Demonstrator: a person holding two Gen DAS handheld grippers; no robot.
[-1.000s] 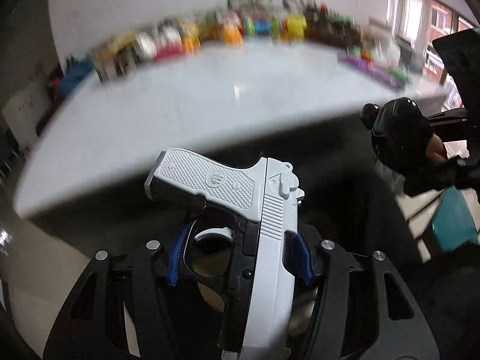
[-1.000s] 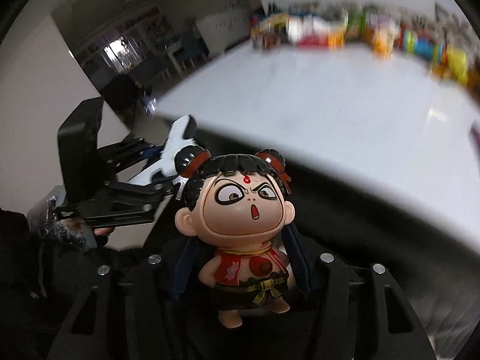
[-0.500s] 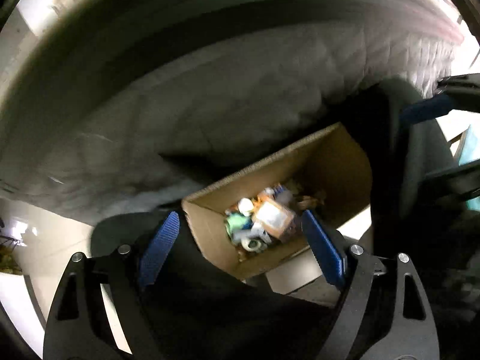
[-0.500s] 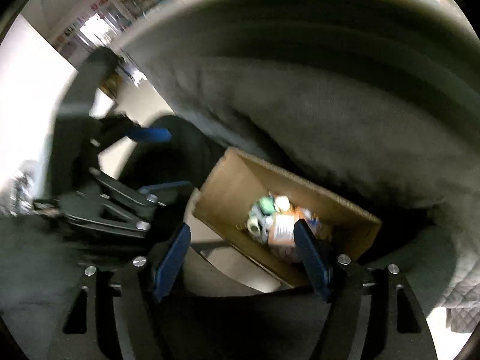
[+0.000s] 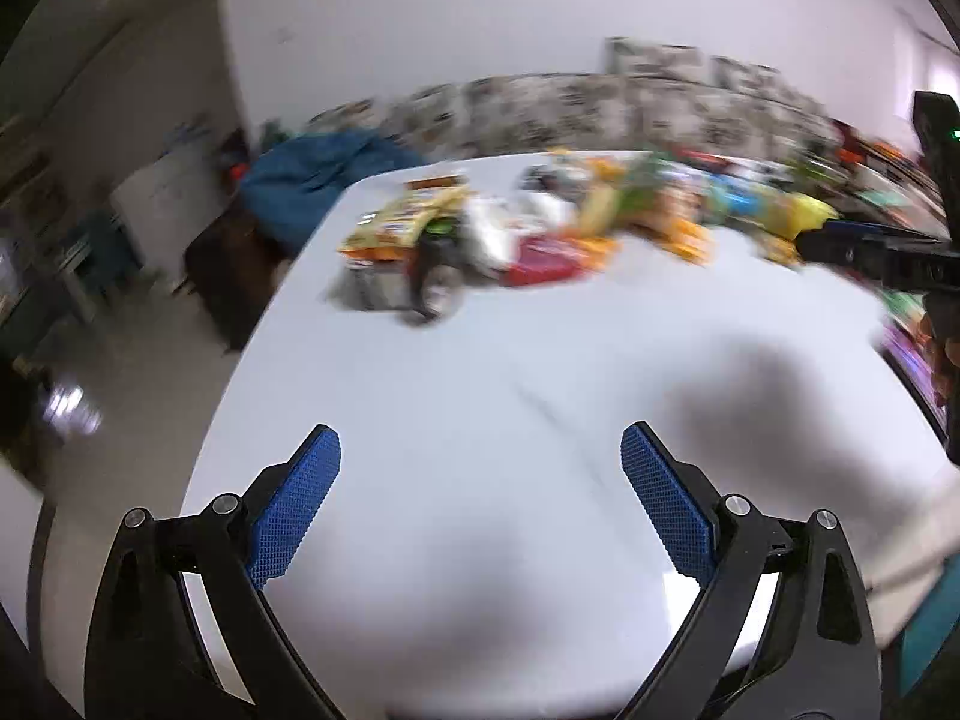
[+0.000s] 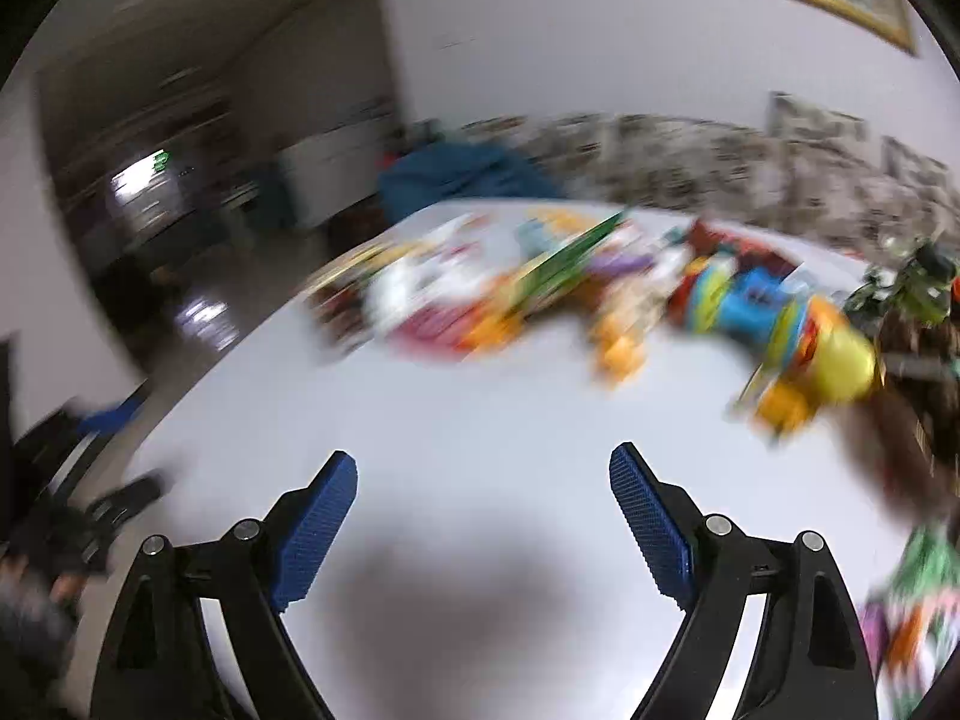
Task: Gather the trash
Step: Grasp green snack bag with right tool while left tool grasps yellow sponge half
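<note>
Both views are motion-blurred. My left gripper (image 5: 480, 456) is open and empty above the white table (image 5: 480, 372). My right gripper (image 6: 483, 480) is open and empty above the same table (image 6: 480, 420). A row of colourful packets, toys and wrappers (image 5: 540, 234) lies along the far side of the table, well ahead of both grippers; it also shows in the right wrist view (image 6: 600, 300). The right gripper's black body (image 5: 888, 252) shows at the right edge of the left wrist view. The left gripper (image 6: 90, 480) shows at the left edge of the right wrist view.
A blue beanbag-like heap (image 5: 324, 180) lies on the floor behind the table's far left corner. More colourful items (image 6: 912, 618) sit at the table's right edge. The table's left edge (image 5: 258, 330) drops to a shiny floor.
One second ago the left gripper held a white toy pistol and the right a doll. Half a second ago both hung open over a cardboard box of trash. Now both face the table, empty.
</note>
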